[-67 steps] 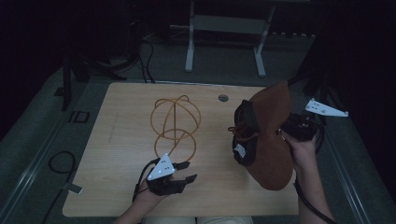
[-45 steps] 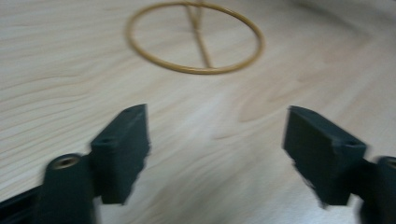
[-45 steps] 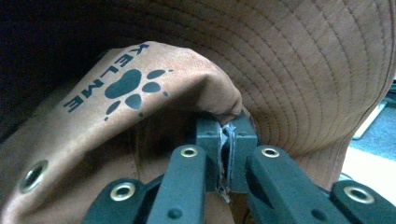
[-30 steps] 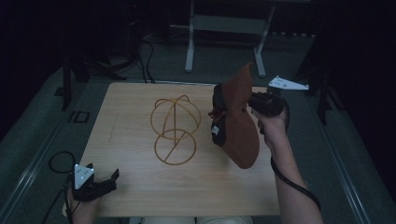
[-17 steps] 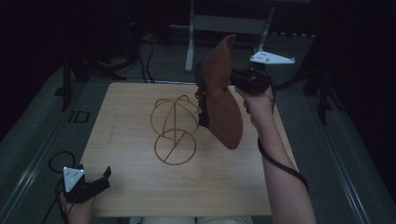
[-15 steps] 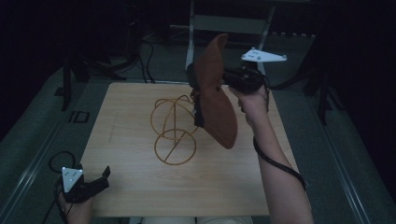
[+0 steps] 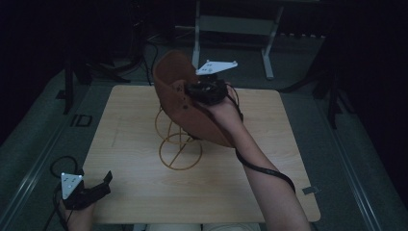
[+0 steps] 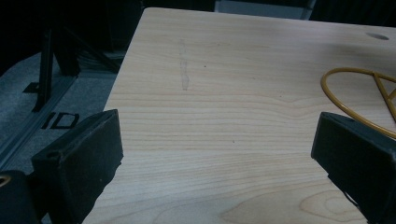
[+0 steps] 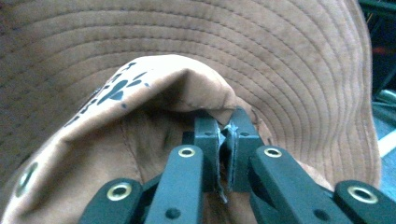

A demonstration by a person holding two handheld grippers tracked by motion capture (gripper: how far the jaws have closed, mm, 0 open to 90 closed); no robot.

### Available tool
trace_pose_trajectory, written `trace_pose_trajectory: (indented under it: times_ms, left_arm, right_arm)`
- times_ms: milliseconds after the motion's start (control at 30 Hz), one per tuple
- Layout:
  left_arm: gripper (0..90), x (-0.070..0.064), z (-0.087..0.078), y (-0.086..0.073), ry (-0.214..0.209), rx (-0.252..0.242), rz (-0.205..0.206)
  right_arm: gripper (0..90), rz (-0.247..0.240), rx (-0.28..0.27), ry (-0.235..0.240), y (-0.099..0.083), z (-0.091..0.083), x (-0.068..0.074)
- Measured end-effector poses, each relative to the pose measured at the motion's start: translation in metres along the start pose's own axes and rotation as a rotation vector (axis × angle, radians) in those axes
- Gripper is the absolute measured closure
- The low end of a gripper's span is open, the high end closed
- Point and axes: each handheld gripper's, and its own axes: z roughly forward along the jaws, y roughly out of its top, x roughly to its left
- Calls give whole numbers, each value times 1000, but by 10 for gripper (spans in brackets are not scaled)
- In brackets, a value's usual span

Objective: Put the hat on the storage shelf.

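A brown brimmed hat (image 7: 185, 103) hangs in the air over a yellow wire stand (image 7: 179, 142) in the middle of the table. My right gripper (image 7: 204, 91) is shut on the hat's crown; up close, its jaws pinch a fold of the brown fabric (image 9: 205, 100) beside a black paw-print mark (image 9: 114, 88), with the stitched brim (image 9: 280, 60) behind. My left gripper (image 7: 91, 192) rests at the table's near left corner, open, nothing between its fingers (image 8: 79, 163). Part of the stand's base ring (image 8: 355, 105) lies ahead of it on the right.
The light wooden table (image 7: 269, 187) has a small round hole near its far edge (image 8: 377, 36). Dark floor with rails surrounds it, and a grey metal frame (image 7: 231, 29) stands beyond the far edge. A black cable (image 7: 262, 168) loops along the right forearm.
The right gripper has carried the hat left and up from the table's right side to above the wire stand. The left gripper has drawn back to the near left corner.
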Motion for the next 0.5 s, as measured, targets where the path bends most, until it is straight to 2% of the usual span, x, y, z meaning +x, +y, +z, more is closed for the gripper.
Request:
trace_pose_trajectory:
  times_ms: [100,167,200,267,300,333,400,433,500]
  left_arm:
    - [26,0,1,-1,-14,5,-6]
    - [26,0,1,-1,-18,9,-6]
    - [26,0,1,-1,-19,8,-7]
    - [26,0,1,-1,-20,4,-13]
    - [26,0,1,-1,-20,4,-13]
    - [26,0,1,-1,-22,1,-15]
    - [26,0,1,-1,-22,1,-16]
    - [26,0,1,-1,-24,-1,-18]
    - [26,0,1,-1,-24,-3,-22]
  right_arm:
    - [840,-23,36,5,-5,11,6]
    - [797,-27,47,15,-6,14,8]
    - [750,-22,55,21,-7,15,9]
    - [522,2,56,41,-7,17,9]
    - [457,22,55,89,-7,17,8]
    - [408,28,69,107,-8,19,10]
    - [288,-29,98,85,-11,25,17]
    - [260,-52,105,81,-13,27,22]
    - [206,-64,103,67,-15,29,27]
